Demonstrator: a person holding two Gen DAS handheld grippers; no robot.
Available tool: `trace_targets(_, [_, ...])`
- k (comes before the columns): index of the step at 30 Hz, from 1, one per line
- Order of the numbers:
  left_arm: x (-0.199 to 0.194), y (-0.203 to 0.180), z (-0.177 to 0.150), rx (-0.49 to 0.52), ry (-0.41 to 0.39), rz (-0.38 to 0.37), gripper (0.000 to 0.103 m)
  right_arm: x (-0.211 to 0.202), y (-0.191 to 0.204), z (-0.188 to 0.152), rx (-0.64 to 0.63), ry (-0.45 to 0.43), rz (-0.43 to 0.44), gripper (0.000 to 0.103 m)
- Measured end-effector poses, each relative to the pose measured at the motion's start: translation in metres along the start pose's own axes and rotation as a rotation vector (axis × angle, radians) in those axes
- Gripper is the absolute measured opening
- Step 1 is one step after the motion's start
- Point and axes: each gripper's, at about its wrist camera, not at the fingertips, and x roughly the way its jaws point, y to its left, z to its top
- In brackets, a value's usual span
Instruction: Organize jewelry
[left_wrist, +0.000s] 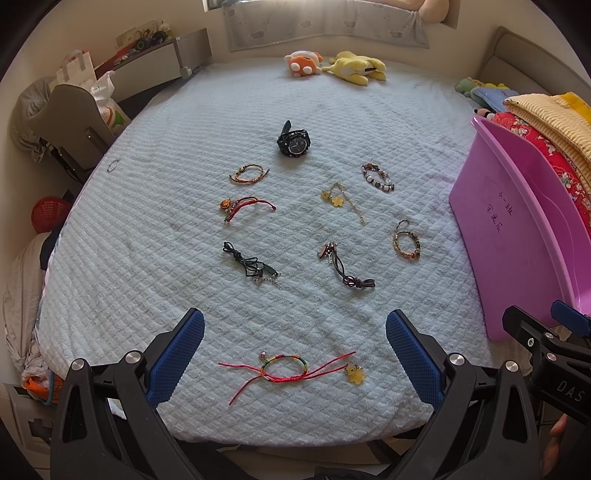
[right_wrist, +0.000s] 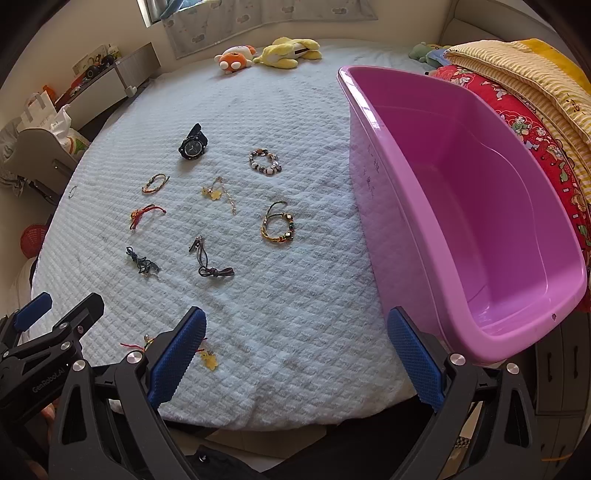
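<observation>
Both grippers, left (left_wrist: 294, 354) and right (right_wrist: 295, 354), are wide open, empty; the bracelet (left_wrist: 284, 371) cords near the tub (right_wrist: 480, 221) may be snagged or missed.

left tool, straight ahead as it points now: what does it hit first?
Probably the rainbow woven bracelet with red cords, lying on the white quilted bedspread between the open left tool fingers; depth is unclear.

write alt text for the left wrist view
The open left tool hovers over a rainbow bracelet with red cords on a pale quilted bed. Beyond lie more bracelets and a black watch; a pink tub stands at right.
</observation>
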Motion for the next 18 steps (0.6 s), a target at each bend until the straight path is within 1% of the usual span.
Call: trace_targets(18, [0.0009,0.0013,-0.0021,-0.001,0.007,-0.004,0.097,0.0055,0.0003,-0.0016,-0.001,0.016,-0.004,0.094])
